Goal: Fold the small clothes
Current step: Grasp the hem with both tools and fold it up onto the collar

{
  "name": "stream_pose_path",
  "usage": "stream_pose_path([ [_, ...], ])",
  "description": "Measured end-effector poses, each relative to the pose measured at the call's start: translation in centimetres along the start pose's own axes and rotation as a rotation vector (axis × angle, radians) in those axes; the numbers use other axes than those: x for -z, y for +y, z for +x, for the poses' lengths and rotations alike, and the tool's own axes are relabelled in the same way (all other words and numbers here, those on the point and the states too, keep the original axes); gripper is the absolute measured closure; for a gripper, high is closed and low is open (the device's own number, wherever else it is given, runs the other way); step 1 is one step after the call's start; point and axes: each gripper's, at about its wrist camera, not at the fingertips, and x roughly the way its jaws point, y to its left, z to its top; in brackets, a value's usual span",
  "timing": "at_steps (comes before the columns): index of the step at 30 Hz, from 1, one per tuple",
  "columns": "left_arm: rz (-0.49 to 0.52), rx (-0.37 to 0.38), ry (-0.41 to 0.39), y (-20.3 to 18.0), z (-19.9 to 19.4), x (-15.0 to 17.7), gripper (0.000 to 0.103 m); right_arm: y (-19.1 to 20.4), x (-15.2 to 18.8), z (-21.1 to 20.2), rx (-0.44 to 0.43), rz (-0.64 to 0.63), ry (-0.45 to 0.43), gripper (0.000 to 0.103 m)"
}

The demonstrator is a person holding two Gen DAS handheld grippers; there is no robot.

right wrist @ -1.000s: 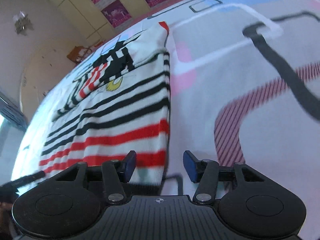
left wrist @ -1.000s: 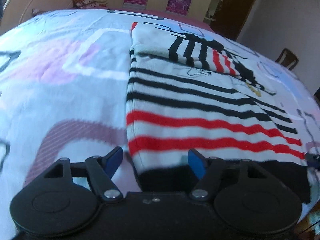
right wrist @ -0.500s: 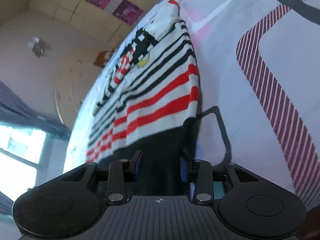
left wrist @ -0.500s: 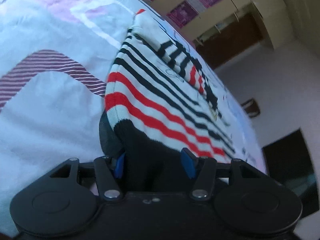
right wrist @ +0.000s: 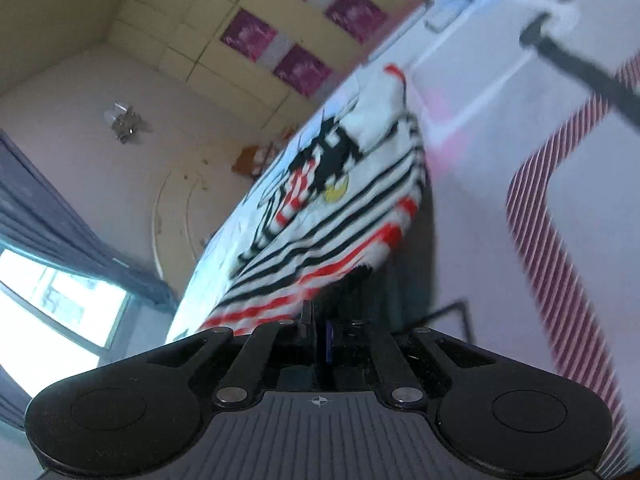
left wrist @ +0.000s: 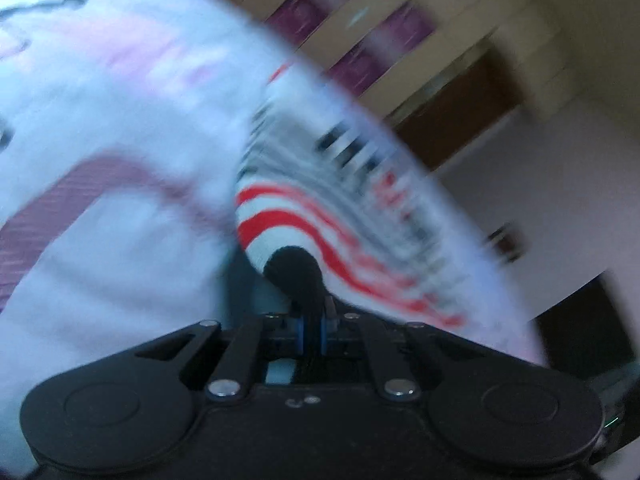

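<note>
- Left wrist view: my left tongs pinch the shirt's black hem; so do my right tongs.
- Risk: thin bites slip when I lift, dropping a corner on the bed.

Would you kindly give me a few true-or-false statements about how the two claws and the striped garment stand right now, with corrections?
1. The left claw is shut on the black hem of the striped garment. True.
2. The right claw stands wide open above the bedsheet. False: it is shut on the garment's black hem.
3. The garment has red and black stripes. True.
4. The garment lies on a bare wooden table. False: it lies on a patterned bedsheet.
</note>
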Motion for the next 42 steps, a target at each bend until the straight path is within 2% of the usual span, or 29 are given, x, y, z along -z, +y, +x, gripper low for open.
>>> stream_pose_path([
  [1, -0.017, -0.014, 0.014, 0.4, 0.5, 0.3, 0.096, -0.6, 0.2, 1.1, 0.059, -0.003, 0.061, 0.1],
  [2, -0.035, 0.0, -0.008, 0.6, 0.4, 0.5, 0.096, -1.0, 0.5, 2.2, 0.131, -0.019, 0.126, 0.1],
  [3, -0.047, 0.006, -0.02, 0.6, 0.2, 0.6, 0.096, -1.1, 0.7, 2.3, 0.123, -0.023, 0.126, 0.1],
  [5, -0.041, 0.01, -0.035, 0.3, -0.1, 0.7, 0.096, -0.9, 0.6, 1.4, 0.081, -0.004, 0.094, 0.1],
  [12, -0.023, 0.046, -0.079, -1.7, -1.0, -1.4, 0.096, 1.1, -2.5, 0.7, 0.041, -0.025, 0.02, 0.1],
  [17, -0.015, 0.131, -0.158, -4.2, -0.9, -5.8, 0.096, 4.0, -7.3, 1.8, 0.01, -0.047, -0.084, 0.1],
  [21, -0.016, 0.187, -0.195, -6.3, 1.6, -10.6, 0.096, 5.7, -12.2, 3.5, 0.0, -0.042, -0.142, 0.1],
  [24, 0.01, 0.162, -0.181, -7.8, 4.8, -14.2, 0.096, 6.7, -16.1, 5.7, 0.016, -0.056, -0.157, 0.1],
  [28, 0.046, 0.117, -0.122, -8.8, 10.1, -18.7, 0.096, 6.7, -20.4, 10.3, 0.059, -0.038, -0.148, 0.1],
  [35, 0.006, 0.046, 0.011, -5.9, 18.9, -22.0, 0.096, 2.2, -24.9, 19.1, 0.136, 0.064, -0.062, 0.1],
  [39, -0.02, 0.073, 0.061, -4.8, 21.9, -23.6, 0.095, 0.3, -26.0, 22.1, 0.165, 0.089, -0.02, 0.1],
  [41, -0.024, 0.114, 0.07, -4.6, 22.9, -24.0, 0.09, -0.3, -26.6, 23.1, 0.141, 0.098, -0.012, 0.1],
  [42, -0.036, 0.134, 0.071, -4.4, 23.4, -24.3, 0.079, -0.4, -26.9, 23.5, 0.129, 0.094, -0.018, 0.099],
])
